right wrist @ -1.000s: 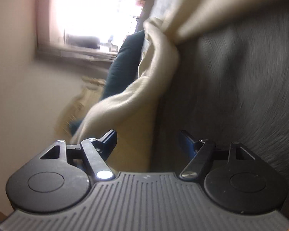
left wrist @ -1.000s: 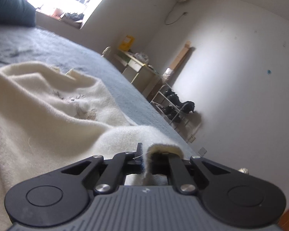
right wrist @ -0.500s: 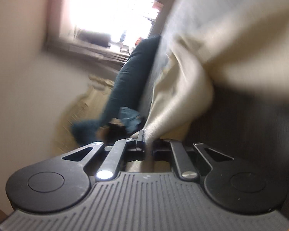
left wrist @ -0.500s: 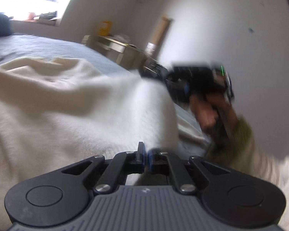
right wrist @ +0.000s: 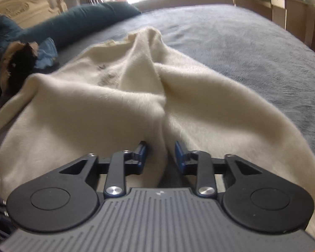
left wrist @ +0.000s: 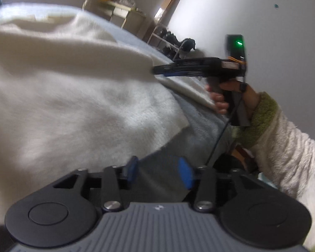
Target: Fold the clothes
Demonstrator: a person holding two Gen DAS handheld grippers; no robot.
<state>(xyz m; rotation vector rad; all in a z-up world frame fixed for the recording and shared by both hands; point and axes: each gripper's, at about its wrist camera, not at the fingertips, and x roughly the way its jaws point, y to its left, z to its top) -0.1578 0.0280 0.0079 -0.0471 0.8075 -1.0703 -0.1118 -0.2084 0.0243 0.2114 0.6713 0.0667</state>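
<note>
A cream sweater [right wrist: 119, 105] is lying on the gray bed cover [right wrist: 252, 48]. It is running the long way from the near edge of the bed toward the dark blue pillow [right wrist: 77, 21] at the headboard end. A deep fold is running down its middle.

The right gripper [right wrist: 160, 154] is sitting with its jaws apart around a fold of the sweater, not squeezing it. In the left view its tip [left wrist: 157, 71] is touching the cloth, but blur is hiding the jaws there.

The left gripper [left wrist: 158, 169] is hanging open just past the sweater's edge, holding nothing. The sweater's near end is cut off by the tool bodies.
</note>
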